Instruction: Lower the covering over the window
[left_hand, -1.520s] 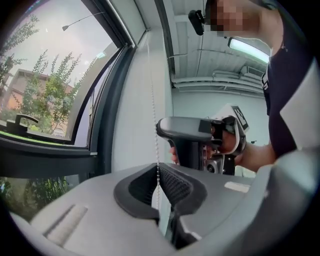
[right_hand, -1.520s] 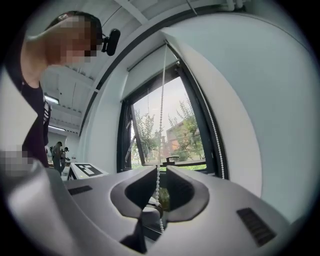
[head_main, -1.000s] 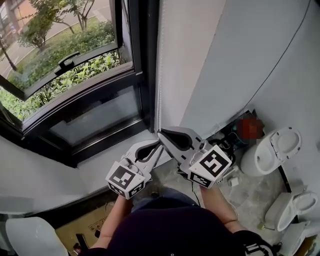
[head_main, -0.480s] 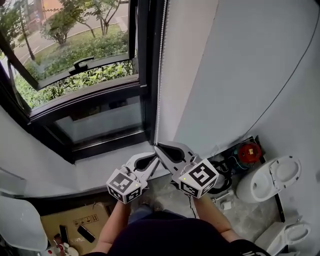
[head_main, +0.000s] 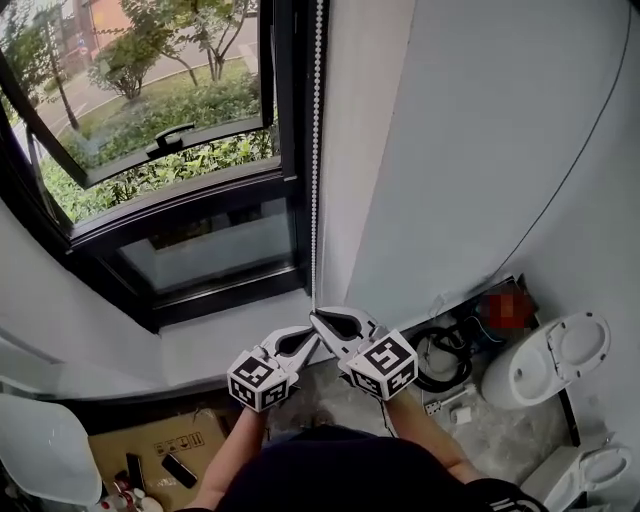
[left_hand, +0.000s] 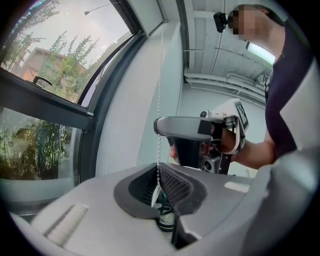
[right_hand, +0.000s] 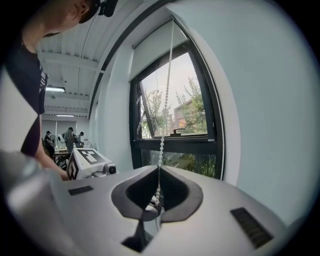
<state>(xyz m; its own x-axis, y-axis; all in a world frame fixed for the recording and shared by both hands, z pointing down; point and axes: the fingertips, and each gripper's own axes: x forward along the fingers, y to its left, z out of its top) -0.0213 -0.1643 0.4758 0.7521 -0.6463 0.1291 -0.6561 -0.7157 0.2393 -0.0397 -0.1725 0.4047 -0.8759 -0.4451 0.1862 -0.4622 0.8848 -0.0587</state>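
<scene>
"Chain ends first: can the bead chain (head_main: 316, 150) be followed all the way?"
"No. Its top runs off the upper edge of the head view, and its lower end is hidden behind the jaws at bottom centre."
"The tongs?"
"The left gripper (left_hand: 158, 169) has its jaws closed on the chain; the right gripper (right_hand: 159, 168) is clamped on the same chain, just above."
"And the covering?"
"The blind (right_hand: 152, 47) is a pale band across the top of the window (head_main: 160, 110) in the right gripper view — the head view cuts it off."
"Containers?"
"One cardboard box (head_main: 150, 445) at lower left, with dark flat things (head_main: 180, 468) on or in it — which, I cannot tell."
"The room?"
"Pale wall (head_main: 480, 130), grey sill (head_main: 225, 335), speckled floor (head_main: 500, 430), a white toilet bowl (head_main: 545, 360) at right."
</scene>
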